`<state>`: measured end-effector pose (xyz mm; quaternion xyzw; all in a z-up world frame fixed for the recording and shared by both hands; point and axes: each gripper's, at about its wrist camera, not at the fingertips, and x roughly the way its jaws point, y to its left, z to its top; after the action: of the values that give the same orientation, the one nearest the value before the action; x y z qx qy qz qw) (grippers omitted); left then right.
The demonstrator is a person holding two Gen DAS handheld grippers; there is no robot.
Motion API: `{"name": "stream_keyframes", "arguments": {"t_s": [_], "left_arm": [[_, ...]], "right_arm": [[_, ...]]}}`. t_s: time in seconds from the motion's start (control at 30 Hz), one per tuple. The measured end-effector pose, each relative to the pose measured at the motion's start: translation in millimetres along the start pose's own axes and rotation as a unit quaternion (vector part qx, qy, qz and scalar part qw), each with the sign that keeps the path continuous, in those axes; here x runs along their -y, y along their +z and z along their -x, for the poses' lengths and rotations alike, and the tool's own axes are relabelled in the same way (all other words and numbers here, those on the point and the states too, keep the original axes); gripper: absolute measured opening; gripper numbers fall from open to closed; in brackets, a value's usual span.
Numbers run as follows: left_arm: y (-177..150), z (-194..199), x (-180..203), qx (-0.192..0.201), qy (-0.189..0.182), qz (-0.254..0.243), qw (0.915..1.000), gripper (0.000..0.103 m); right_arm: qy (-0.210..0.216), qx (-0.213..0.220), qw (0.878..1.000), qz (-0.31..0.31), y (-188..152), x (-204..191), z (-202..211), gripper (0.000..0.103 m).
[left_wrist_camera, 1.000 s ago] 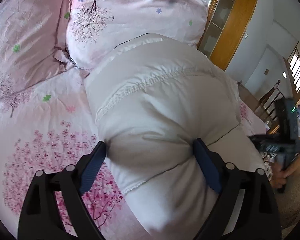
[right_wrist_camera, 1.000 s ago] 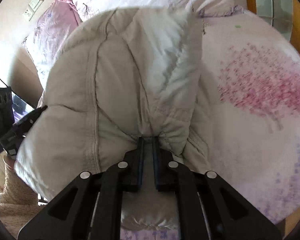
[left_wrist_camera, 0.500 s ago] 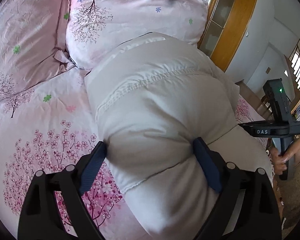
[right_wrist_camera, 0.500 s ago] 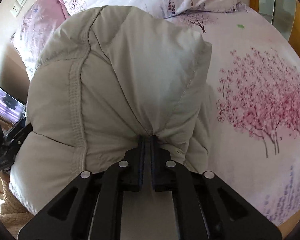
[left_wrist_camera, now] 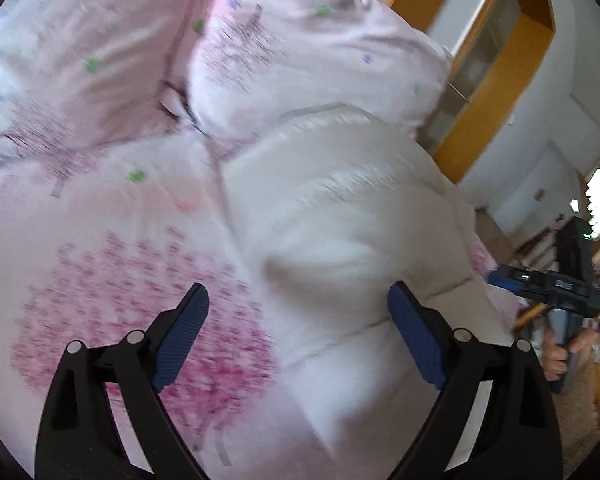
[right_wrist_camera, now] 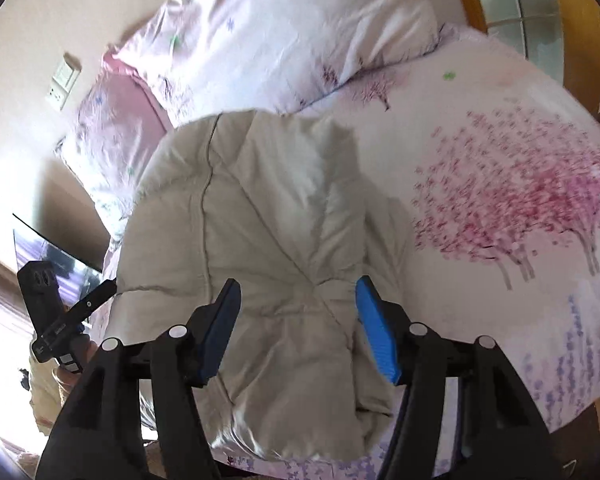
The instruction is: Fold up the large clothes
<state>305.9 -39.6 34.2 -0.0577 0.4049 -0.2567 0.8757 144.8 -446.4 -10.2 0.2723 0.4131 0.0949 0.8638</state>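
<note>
Padded jacket [right_wrist_camera: 268, 216] between spread right gripper [right_wrist_camera: 298, 300] pads

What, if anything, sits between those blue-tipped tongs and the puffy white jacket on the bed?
Nothing visible. The right tongs, jaws just opened, hang over the puffy white jacket with only air between. The left tongs stand open beside its bulge, also unobstructed.
</note>
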Motion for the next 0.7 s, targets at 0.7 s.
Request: {"name": "stream_keyframes", "arguments": {"t_s": [0.7], "left_arm": [[6, -25, -11, -0.068, -0.048, 0.047, 0.9954, 0.101]], "right_arm": [[0.148, -0.083, 0.972, -0.163, 11, 66, -48, 0.092]]}}
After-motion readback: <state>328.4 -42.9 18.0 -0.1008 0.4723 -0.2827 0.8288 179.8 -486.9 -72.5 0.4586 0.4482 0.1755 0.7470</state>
